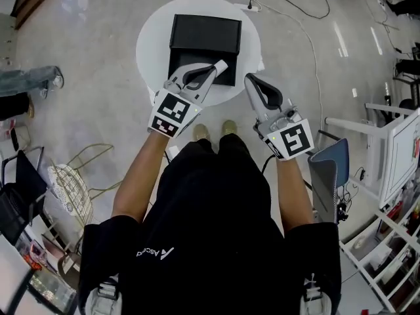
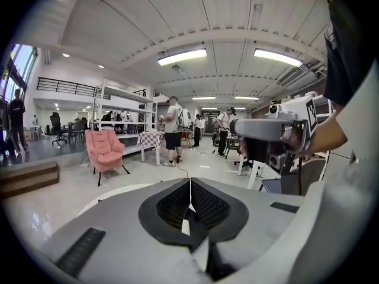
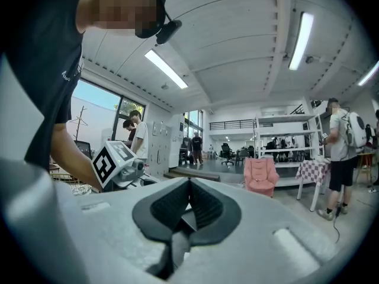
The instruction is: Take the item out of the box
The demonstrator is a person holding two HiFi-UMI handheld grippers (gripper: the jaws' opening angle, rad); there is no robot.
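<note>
Left tool (image 2: 190, 183): jaws pressed together, empty; pink armchair (image 2: 105, 149) stands well beyond.

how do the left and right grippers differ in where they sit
The left gripper has its tip over the black box; the right gripper hangs beside the box, over the white table's edge. The left gripper slants rightward, the right gripper leftward. Both are shut and empty.

The left tool (image 1: 221, 65) covers part of the black box (image 1: 205, 35).
</note>
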